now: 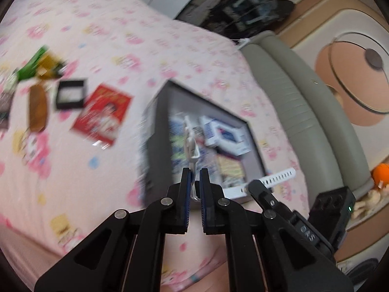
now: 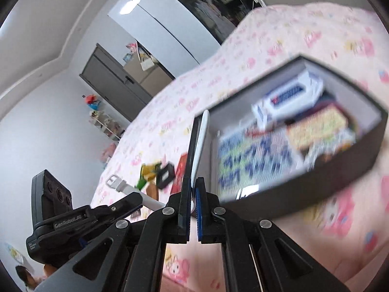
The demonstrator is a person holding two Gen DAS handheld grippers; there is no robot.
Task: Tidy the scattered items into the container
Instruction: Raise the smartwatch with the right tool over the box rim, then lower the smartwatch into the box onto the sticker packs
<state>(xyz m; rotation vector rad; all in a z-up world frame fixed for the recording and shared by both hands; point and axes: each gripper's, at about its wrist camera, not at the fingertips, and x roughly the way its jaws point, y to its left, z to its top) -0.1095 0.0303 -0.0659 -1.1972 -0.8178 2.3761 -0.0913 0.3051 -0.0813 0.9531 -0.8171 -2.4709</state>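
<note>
A white watch strap is held between both grippers above the pink bedsheet. My left gripper is shut on its buckle end, which points at the dark box. My right gripper is shut on the holed end; that end shows in the left wrist view. The buckle end shows in the right wrist view. The box holds a white-blue carton and printed packets. Scattered on the bed lie a red packet, a small black box, a brown item and a green item.
A grey padded headboard runs along the bed's right side, with an orange toy beyond it. The left gripper's body sits at lower left in the right wrist view. A white wall and wardrobe stand behind.
</note>
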